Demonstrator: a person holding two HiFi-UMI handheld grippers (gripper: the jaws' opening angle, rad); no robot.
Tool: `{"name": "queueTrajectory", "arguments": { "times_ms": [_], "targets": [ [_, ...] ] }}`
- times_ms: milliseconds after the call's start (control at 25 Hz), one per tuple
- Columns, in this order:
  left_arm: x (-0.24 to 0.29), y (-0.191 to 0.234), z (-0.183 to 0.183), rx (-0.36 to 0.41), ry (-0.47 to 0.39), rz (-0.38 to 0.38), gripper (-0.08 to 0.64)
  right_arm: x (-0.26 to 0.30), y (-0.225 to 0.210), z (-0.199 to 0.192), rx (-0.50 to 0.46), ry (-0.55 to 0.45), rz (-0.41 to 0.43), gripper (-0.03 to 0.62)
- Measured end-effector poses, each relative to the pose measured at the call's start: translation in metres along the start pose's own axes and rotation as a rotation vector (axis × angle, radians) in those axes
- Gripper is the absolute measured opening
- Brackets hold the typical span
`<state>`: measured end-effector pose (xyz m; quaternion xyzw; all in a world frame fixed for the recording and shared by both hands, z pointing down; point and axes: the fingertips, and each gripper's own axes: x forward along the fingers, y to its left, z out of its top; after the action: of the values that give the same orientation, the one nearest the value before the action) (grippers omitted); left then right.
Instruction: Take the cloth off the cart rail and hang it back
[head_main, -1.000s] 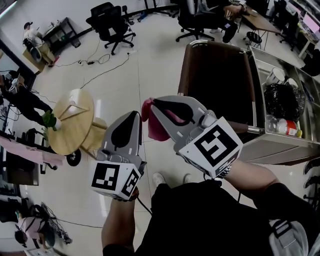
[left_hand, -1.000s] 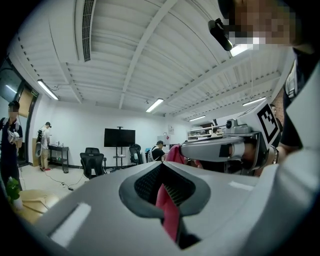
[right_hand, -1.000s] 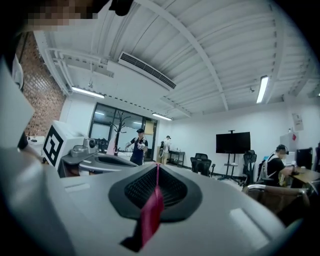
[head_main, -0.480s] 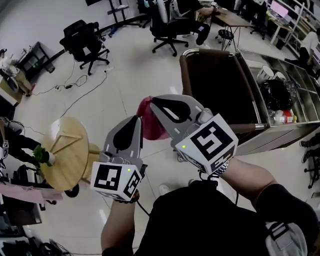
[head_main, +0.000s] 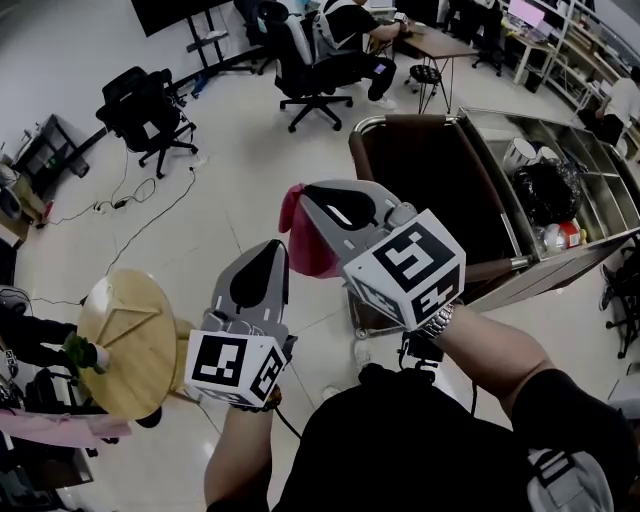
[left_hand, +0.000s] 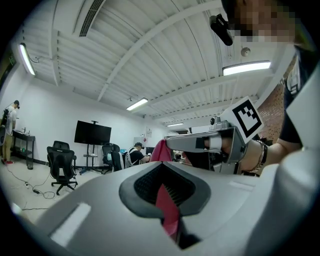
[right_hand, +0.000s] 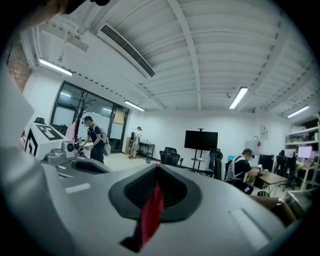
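A pink-red cloth (head_main: 308, 243) hangs in the air between my two grippers, above the floor just left of the cart. My right gripper (head_main: 299, 193) is shut on its upper edge; in the right gripper view a red fold (right_hand: 151, 209) is pinched in the jaw seam. My left gripper (head_main: 272, 251) sits lower and to the left, shut on another part of the cloth (left_hand: 167, 206). The cart (head_main: 436, 176) stands to the right, with its brown end panel and curved metal rail (head_main: 366, 127) close to the cloth. Both grippers point up and away from me.
The steel cart tray holds a black bag (head_main: 552, 192), a red-capped bottle (head_main: 560, 236) and a white cup (head_main: 518, 153). A round wooden table (head_main: 122, 338) stands at the lower left. Office chairs (head_main: 148, 108), floor cables (head_main: 135, 197) and a seated person (head_main: 352, 22) are farther off.
The head view has swung: the cart's far end and tray show more, and the wooden table has slid down-left. Both grippers keep hold of the cloth and sit slightly closer to the cart rail.
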<state>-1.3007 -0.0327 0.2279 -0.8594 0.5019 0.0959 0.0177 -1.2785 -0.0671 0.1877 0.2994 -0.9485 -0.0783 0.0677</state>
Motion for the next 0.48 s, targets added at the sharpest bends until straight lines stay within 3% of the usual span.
{"name": "queueTrajectory", "arguments": {
  "times_ms": [320,480],
  "targets": [
    [0.079,0.032,0.019,0.002,0.007,0.001,0.003,0.038,-0.093,0.013,0.017,0.03,-0.036,0.011],
    [0.119,0.044,0.019,-0.005,0.021,-0.025,0.003,0.049,-0.144,0.007,0.03,0.063,-0.094,0.011]
  ]
}}
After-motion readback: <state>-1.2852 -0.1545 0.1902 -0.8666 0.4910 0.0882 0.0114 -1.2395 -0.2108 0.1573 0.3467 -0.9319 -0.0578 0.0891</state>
